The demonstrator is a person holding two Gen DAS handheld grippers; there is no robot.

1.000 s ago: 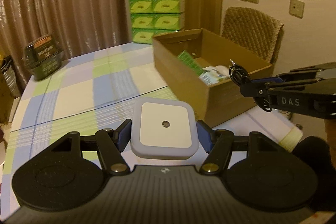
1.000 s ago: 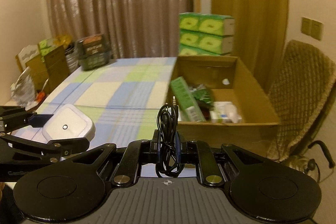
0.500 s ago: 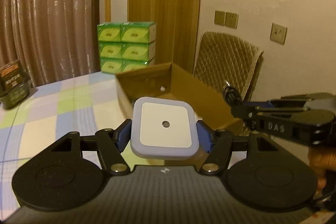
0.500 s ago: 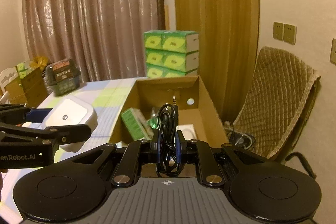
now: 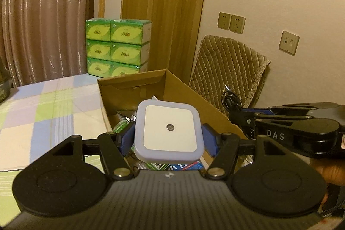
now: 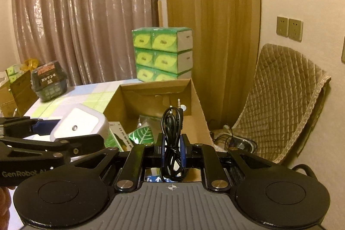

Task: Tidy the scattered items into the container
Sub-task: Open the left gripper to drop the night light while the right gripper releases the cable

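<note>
A white night light (image 5: 168,132) is clamped in the left gripper (image 5: 168,139), a coiled cable (image 6: 172,143) in the right gripper (image 6: 172,149). Both are held over the box (image 5: 194,96) just ahead. If released together, the cable could be snagged on the rim.

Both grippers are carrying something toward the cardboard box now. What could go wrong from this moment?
1. The two grippers are close side by side, so the left gripper may bump the right gripper above the cardboard box.
2. The black cable hangs in loose loops and might snag on the box wall.
3. The box already holds packets, so the white night light may land tilted on them.
</note>
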